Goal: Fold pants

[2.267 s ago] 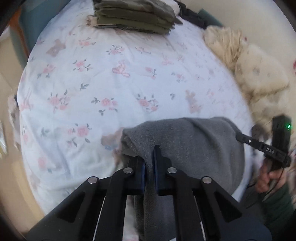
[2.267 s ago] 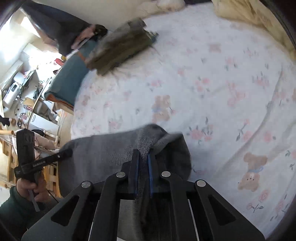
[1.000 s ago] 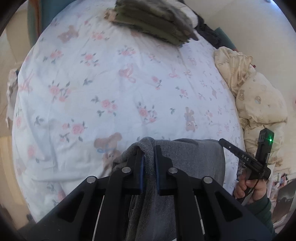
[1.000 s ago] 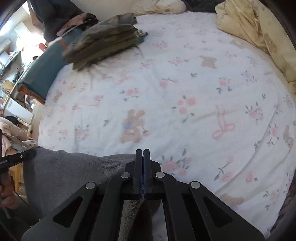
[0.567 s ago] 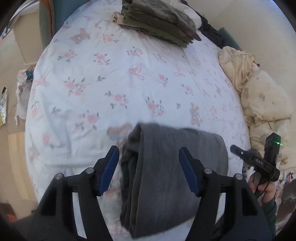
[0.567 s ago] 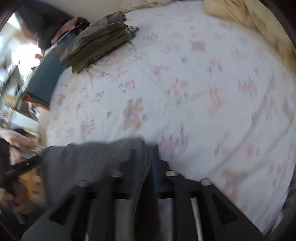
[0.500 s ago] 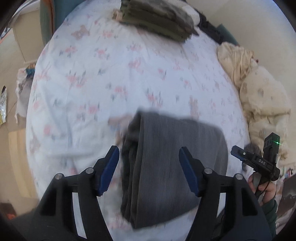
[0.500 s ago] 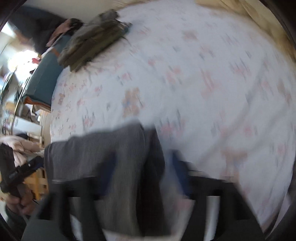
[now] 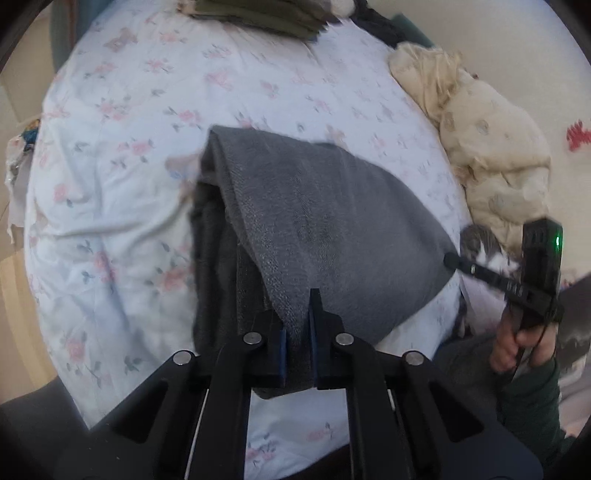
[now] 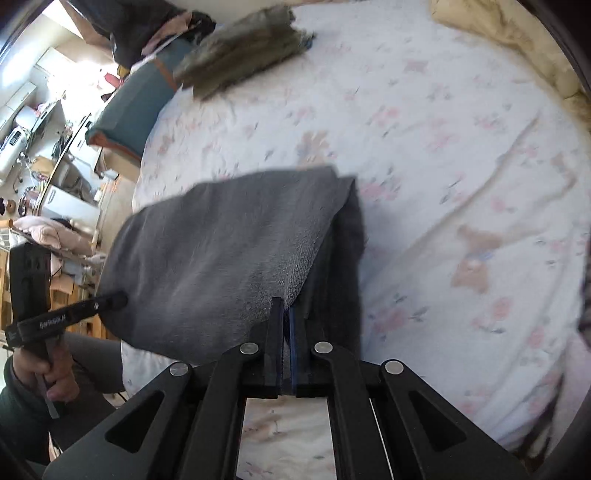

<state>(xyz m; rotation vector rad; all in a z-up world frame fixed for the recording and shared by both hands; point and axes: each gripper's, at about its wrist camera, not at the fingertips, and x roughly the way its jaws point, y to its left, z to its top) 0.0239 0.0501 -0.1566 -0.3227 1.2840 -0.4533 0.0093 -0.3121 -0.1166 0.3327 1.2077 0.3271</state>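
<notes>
Both grippers clamp the top fold again

Floral bedsheet (image 9: 122,206) bears one pair of grey pants (image 9: 325,221), folded at the near edge. Half a second ago the jaws stood spread over it; now the left gripper (image 9: 297,325) and right gripper (image 10: 286,325) each pinch a near corner of the top layer, angled steeply downward. One olive folded stack (image 10: 240,48) lies at the far edge

I see the folded grey knit pants (image 9: 325,229) lying on the white floral-print bed sheet (image 9: 122,206) near the bed's near edge. A stack of folded olive-green garments (image 9: 258,14) sits at the far edge, well apart from them. The crumpled cream blanket (image 9: 491,147) lies along the bed's right edge.
</notes>
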